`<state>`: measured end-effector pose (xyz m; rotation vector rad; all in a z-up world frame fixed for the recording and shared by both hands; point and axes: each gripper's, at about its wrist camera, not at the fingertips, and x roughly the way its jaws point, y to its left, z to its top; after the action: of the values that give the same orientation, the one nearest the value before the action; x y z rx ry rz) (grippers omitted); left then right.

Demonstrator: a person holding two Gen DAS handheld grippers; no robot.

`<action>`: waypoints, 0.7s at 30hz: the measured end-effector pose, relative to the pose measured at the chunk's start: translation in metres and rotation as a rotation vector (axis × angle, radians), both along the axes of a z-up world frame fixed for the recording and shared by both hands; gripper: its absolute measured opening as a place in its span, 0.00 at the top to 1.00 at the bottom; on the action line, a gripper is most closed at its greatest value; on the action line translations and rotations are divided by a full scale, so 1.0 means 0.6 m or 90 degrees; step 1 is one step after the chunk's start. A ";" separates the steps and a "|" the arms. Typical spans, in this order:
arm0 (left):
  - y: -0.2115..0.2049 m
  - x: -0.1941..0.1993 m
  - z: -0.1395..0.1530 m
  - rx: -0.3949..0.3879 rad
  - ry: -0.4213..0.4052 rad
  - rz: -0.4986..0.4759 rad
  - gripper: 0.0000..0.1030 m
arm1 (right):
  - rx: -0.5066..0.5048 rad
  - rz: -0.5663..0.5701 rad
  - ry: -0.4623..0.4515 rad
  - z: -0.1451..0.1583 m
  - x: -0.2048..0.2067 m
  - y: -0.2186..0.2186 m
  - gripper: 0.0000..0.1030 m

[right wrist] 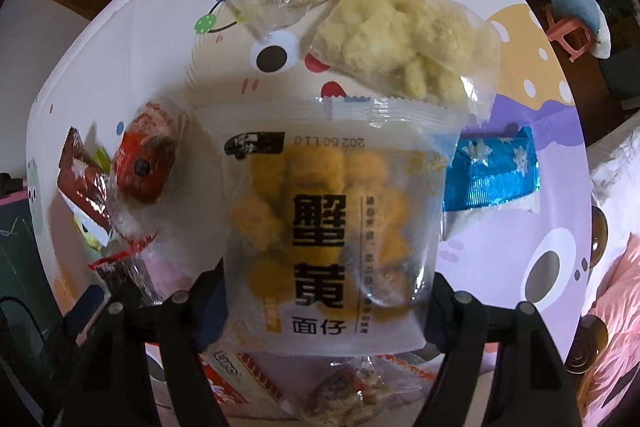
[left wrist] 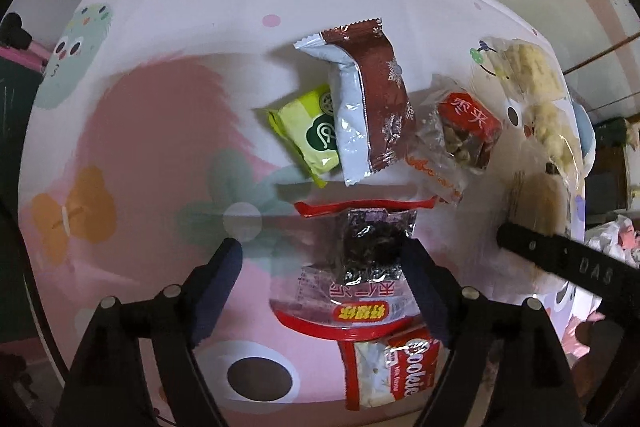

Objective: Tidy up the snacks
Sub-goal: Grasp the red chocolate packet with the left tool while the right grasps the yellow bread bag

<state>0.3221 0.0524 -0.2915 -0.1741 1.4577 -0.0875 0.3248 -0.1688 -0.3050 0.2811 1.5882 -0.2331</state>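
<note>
Clearly, right gripper [right wrist: 320,291] fingers clasp the crab-roe noodle pack [right wrist: 332,227]; left gripper [left wrist: 324,267] fingers gape around the dark plum packet [left wrist: 374,247]: pinch centrally.

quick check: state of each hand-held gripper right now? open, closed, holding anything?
Left hand-held gripper: open, straddling the dark snack packet, not clamped.
Right hand-held gripper: around the crab-roe noodle snack bag; grip cannot be told.
</note>
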 end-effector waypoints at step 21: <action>-0.047 0.007 0.053 -0.040 -0.047 -0.012 0.78 | 0.033 0.035 -0.039 0.020 -0.046 -0.017 0.27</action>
<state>0.3262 0.0241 -0.2595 -0.2072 1.3837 -0.1536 0.2975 -0.1792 -0.2931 0.2823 1.5401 -0.1390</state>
